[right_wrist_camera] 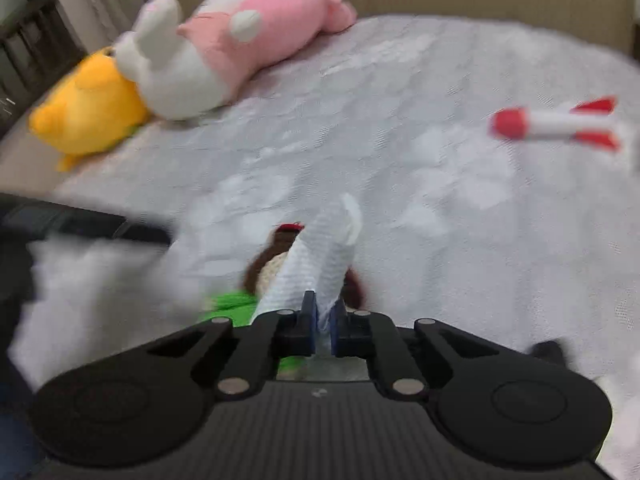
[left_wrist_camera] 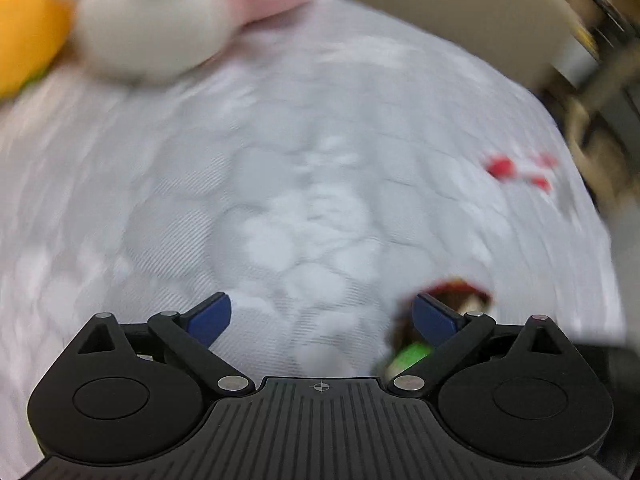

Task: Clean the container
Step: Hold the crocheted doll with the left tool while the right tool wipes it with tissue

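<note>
I am holding the right tool [right_wrist_camera: 323, 320] clamped on a paper towel [right_wrist_camera: 320, 256]; the left tool [left_wrist_camera: 322, 316], jaws apart and empty, is hovering over the bed [left_wrist_camera: 280, 160]; no container is showing.

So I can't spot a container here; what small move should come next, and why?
Probably keep the right gripper shut on the white paper towel and swing it until a container shows. None is visible on the bed, and the left gripper is open and empty.

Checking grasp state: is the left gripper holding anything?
No, the left gripper has its blue fingers spread wide over the white quilted bedspread.
</note>
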`<state>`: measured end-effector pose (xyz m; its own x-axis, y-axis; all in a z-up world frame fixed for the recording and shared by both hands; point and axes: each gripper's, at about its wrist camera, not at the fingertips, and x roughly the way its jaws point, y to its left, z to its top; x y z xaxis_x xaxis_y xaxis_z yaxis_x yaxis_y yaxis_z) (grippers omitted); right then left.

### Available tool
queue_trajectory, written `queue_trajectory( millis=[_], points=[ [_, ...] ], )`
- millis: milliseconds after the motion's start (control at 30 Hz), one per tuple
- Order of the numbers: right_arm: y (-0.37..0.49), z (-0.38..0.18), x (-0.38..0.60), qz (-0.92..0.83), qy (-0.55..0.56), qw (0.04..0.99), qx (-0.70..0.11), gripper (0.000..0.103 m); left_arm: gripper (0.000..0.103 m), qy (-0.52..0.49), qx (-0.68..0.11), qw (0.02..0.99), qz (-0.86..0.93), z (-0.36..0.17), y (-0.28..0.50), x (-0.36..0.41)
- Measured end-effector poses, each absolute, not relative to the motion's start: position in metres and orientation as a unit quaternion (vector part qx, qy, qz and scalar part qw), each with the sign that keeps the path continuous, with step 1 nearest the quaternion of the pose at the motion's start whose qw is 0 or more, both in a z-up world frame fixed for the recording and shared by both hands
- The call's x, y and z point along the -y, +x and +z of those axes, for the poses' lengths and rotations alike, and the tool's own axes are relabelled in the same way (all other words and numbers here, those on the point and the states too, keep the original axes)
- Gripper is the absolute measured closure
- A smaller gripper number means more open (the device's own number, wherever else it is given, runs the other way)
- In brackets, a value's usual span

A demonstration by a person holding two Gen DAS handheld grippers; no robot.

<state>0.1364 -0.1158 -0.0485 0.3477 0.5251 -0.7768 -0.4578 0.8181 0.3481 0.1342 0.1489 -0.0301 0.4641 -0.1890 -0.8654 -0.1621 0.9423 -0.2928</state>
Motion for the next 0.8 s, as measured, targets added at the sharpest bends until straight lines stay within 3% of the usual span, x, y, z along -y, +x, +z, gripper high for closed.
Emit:
queue_trajectory(
  millis=[167,300,567,667,800],
  points=[
    [0.125,-0.072,0.098,0.329,0.032,0.776,-0.537,0.095,0.003,-0.180,-0.559,0.809,-0.016,-0.053,0.141,-0.150],
    [0.131,-0.065,0.107,0.300,0.023,0.792,-0.532,0.095,0.003,-0.127,-0.531,0.836,-0.062,-0.039,0.136,-0.126],
    [0.144,-0.002,0.176,0.247,0.060,0.860,-0.443,0.096,0.002,-0.025,-0.485,0.859,-0.162,-0.021,0.131,-0.056],
    [0.146,0.008,0.208,0.215,0.083,0.885,-0.404,0.096,0.002,0.035,-0.506,0.845,-0.167,-0.027,0.148,-0.020],
    [0.162,-0.008,0.232,0.188,0.129,0.876,-0.426,0.096,0.002,0.147,-0.565,0.801,-0.135,-0.055,0.176,0.023]
  ],
)
